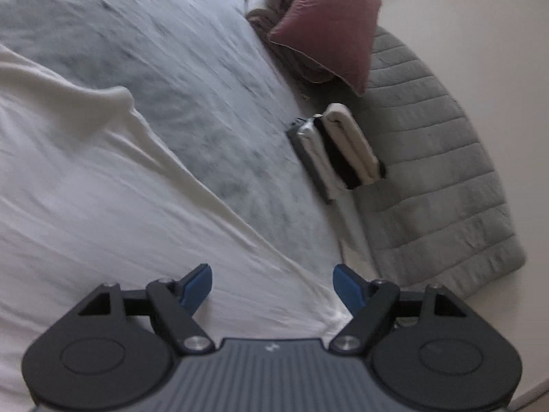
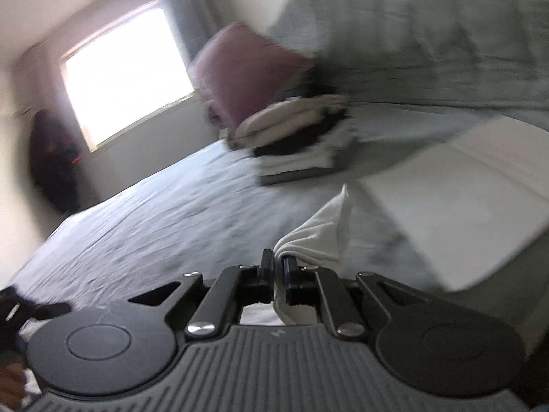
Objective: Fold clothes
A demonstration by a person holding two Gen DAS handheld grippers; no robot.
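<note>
step: fold | right gripper (image 2: 278, 263) fingers pinch white garment (image 2: 317, 237) corner | left gripper (image 1: 272, 286) wide (empty) over its near edge; cloth runs far-left on bed (image 1: 192, 79)

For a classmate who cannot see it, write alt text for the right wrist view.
The right tongs are shut on a pinch of white cloth above a bed. Beyond sit a stack of folded clothes, a pink cushion and a bright window.
</note>
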